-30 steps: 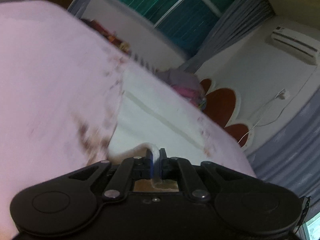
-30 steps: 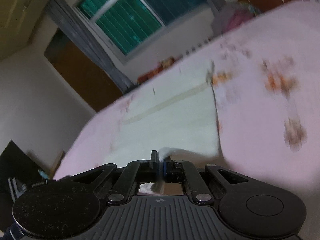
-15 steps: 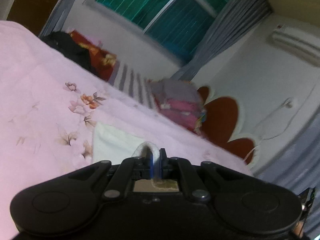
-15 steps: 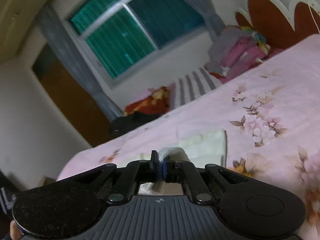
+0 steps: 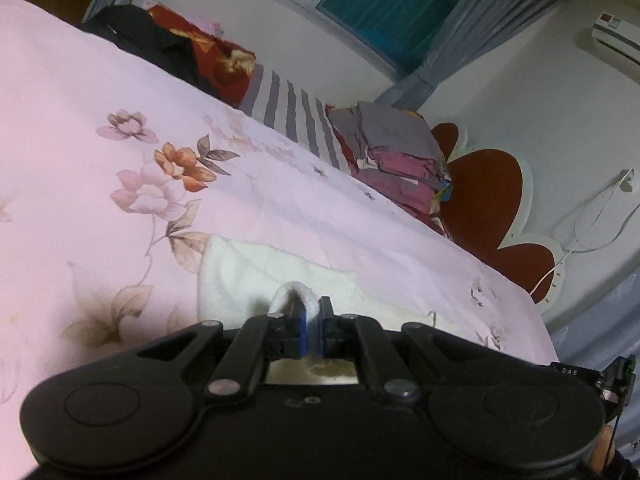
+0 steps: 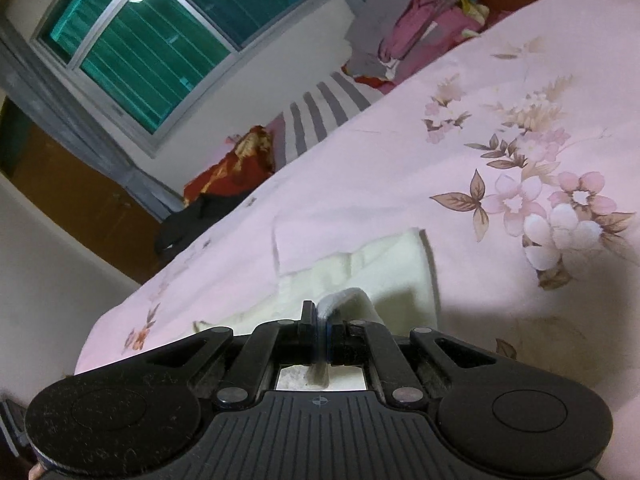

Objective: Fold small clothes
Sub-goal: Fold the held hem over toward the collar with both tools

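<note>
Cloth: white towel-like cloth (image 5: 256, 276) lying on the pink floral bed cover (image 5: 120, 92), well away from the bed's far edge; part of it lifted off the cover.
Left claw (image 5: 310, 320): jaws together, clamped on a raised fold of the cloth.
Right claw (image 6: 322, 320): jaws together, clamped on another fold of the same cloth.
Far edge of bed: pile of folded clothes (image 5: 400, 152), striped fabric (image 5: 288, 100), dark garment (image 5: 148, 40).
Beyond: window (image 6: 152, 28), red headboard (image 5: 488, 184).
</note>
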The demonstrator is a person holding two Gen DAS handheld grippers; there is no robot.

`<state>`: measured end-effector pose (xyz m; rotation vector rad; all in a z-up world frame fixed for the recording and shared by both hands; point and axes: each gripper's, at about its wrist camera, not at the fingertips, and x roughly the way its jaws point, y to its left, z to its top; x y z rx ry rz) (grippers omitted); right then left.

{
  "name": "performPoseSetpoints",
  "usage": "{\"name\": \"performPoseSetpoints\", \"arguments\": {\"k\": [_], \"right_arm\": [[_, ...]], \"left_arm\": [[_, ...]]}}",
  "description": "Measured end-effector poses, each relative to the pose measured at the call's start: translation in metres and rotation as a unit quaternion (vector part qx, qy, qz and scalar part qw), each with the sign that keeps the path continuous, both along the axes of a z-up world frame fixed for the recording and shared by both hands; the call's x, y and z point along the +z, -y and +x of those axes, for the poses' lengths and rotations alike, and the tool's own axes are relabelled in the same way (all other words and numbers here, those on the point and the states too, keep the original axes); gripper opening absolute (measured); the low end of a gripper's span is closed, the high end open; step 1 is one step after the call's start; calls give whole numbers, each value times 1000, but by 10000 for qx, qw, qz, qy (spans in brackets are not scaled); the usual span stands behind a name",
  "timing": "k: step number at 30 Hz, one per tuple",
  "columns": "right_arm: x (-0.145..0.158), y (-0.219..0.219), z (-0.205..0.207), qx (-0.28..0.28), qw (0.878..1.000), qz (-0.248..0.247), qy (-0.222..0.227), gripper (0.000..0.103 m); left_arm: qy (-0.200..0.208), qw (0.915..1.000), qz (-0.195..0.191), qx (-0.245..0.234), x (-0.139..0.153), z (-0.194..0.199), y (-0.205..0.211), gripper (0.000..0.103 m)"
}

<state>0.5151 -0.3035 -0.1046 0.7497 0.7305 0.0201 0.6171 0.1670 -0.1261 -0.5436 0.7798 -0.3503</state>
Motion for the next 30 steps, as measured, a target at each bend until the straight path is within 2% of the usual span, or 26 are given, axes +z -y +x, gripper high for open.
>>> {"name": "performPoseSetpoints", "arguments": {"k": [2,4,5,6,7,8,9,10,11,12,13,15,16,20,21,22,25,26,27,28,29,30], "right_arm": [[-6,1,9,-5,10000,72,-42,4],[-13,4,16,-64,9997,223,-83,4],[-17,7,20,-87,9995,305,-77,4],[-21,9,22,-114,9993,360,-69,5],[-21,9,21,-151,9993,339,-61,18],[-21,10,21,-244,9995,219,-27,41],[-16,10,16,-480,9988,8,43,95],[-11,11,9,-752,9966,-228,254,103],[-8,13,3,-785,9952,-319,483,103],[-8,17,3,-727,9961,-250,439,102],[-8,20,3,-630,9971,-209,371,91],[-5,16,5,-309,9975,-544,315,75],[-4,11,7,-113,9966,-776,258,69],[-7,-11,18,361,9899,-1366,68,58],[-10,-16,21,468,9882,-1454,45,49],[-13,-20,24,558,9862,-1558,-16,40],[-24,-29,33,702,9790,-1901,-210,37],[-26,-30,34,736,9784,-1919,-218,37],[-28,-31,35,766,9782,-1919,-224,32],[-29,-31,36,809,9775,-1934,-219,9],[-30,-31,36,857,9766,-1960,-210,1],[-28,-31,34,840,9755,-2024,-180,1]], "left_arm": [[-52,10000,2,-64,-5,11,3,6],[-54,9998,-32,-164,-9,20,6,11],[-35,9998,-8,-173,-10,24,7,24],[62,9999,28,-142,-9,25,7,44],[203,9998,84,-26,-6,23,6,55],[419,9987,211,205,-2,18,4,75],[594,9972,290,360,2,14,2,84],[719,9960,299,428,4,11,-1,84],[731,9962,256,388,4,10,-4,78],[700,9965,307,325,4,11,-4,70],[637,9965,494,200,4,12,-2,66],[500,9947,890,-126,1,14,5,57],[447,9930,1059,-285,0,15,9,56],[254,9868,1467,-644,-8,21,21,41],[215,9854,1548,-669,-9,22,23,39],[179,9848,1570,-720,-11,23,25,38],[93,9851,1554,-726,-16,27,25,30],[60,9860,1503,-724,-17,28,25,21],[43,9869,1447,-713,-18,29,23,2],[70,9878,1394,-692,-17,28,21,3],[133,9884,1362,-662,-16,27,20,3],[257,9887,1332,-630,-14,25,20,3]]}}
